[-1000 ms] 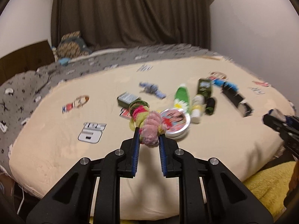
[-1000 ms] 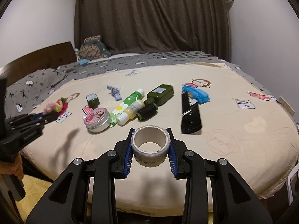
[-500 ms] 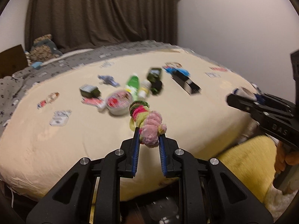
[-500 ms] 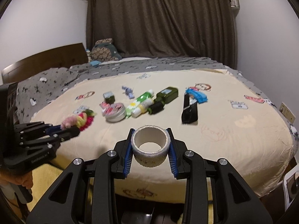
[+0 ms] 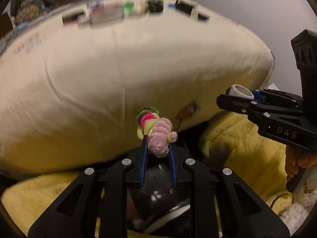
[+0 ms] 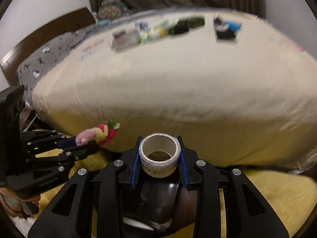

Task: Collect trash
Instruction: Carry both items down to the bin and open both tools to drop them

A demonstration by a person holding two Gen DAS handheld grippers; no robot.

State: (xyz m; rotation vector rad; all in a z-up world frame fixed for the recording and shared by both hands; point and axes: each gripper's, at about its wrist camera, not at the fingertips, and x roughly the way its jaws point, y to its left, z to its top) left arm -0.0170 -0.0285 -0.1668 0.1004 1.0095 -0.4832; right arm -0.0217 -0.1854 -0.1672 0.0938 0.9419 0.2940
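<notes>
Fuzzy pipe-cleaner bundle (image 5: 156, 132) pinched in the left tool (image 5: 158, 148) and tape roll (image 6: 160, 154) clamped in the right tool (image 6: 160, 158) hang over the black bin (image 6: 158, 200); centre both, then release.

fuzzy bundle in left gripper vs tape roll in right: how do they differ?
Look: the fuzzy bundle is soft, pink, yellow and green; the tape roll is a rigid white ring with a hollow core.
Pose: the bundle sticks out past the fingertips of the left gripper; the roll sits between the pads of the right gripper, opening facing up.
Grip: the jaws are narrower on the bundle, wider on the roll.
Shared: both are clamped, held over a dark bin.
</notes>
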